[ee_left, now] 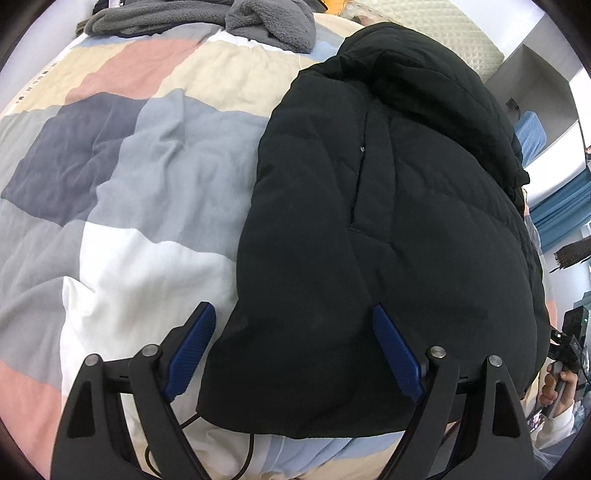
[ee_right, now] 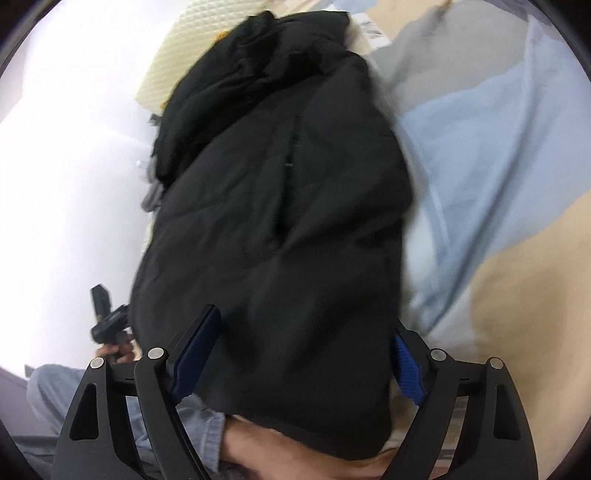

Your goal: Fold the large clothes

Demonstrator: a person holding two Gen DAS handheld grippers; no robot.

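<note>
Black padded jacket [ee_left: 388, 221], folded lengthwise, lies on my bed's patchwork quilt [ee_left: 122, 158], its near hem at the bed's front edge. Left tongs [ee_left: 293, 354]: spread wide, blue pads apart, straddling the hem's left corner; no pad presses the cloth. Right tongs [ee_right: 308, 354]: likewise spread wide over the hem, the jacket [ee_right: 280, 206] passing between the pads, which are not clamped on it. Grey fleece [ee_left: 207, 18] sits bunched at the quilt's far end, well apart from the jacket.

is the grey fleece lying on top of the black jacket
No, the grey fleece lies apart from the black jacket.
</note>
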